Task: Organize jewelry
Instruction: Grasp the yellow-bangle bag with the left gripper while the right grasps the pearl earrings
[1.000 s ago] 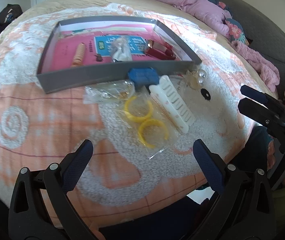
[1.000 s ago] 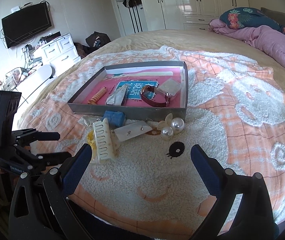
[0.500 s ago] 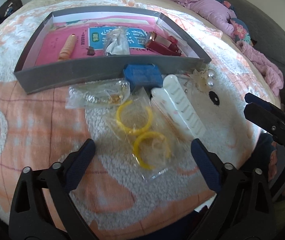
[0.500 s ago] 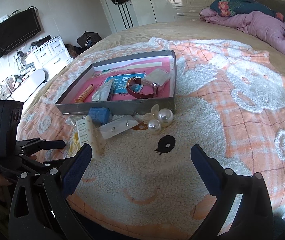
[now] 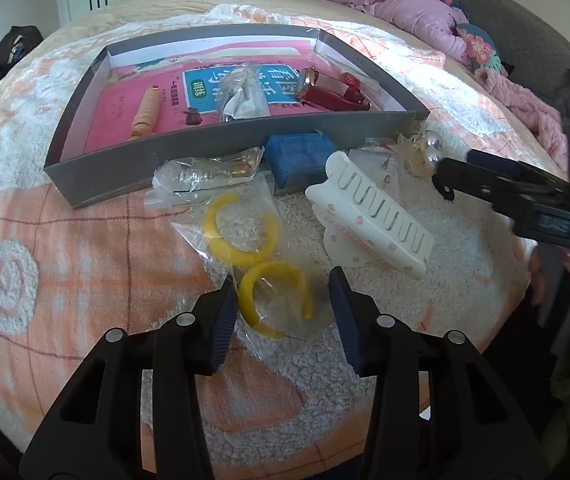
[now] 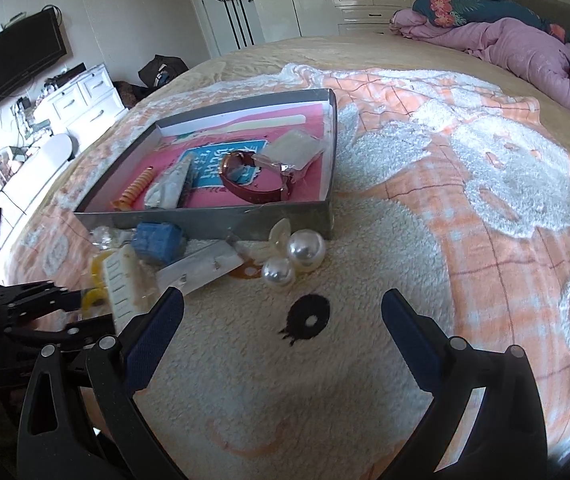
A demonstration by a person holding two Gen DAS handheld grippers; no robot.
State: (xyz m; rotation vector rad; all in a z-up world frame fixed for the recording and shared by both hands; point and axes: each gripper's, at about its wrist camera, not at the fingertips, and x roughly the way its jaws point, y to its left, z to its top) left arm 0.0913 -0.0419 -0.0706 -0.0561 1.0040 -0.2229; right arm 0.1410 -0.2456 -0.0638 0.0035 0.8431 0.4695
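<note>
Left claw (image 5: pixel 281 308): jaws closing around the clear bag of yellow hoops (image 5: pixel 261 256) on the bed; pad contact hard to tell
Right claw (image 6: pixel 283 328): jaws wide apart, nothing between them, over the blanket (image 6: pixel 485 184)
Tray (image 5: pixel 205 168): near wall hides part of its contents
White hair clip (image 5: pixel 369 220): beside the bag
Pearl clip (image 6: pixel 297 256): at tray corner

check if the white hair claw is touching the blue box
Apart. In the left wrist view a strip of fuzzy blanket shows between the white hair claw and the blue box; the claw lies nearer the camera.
</note>
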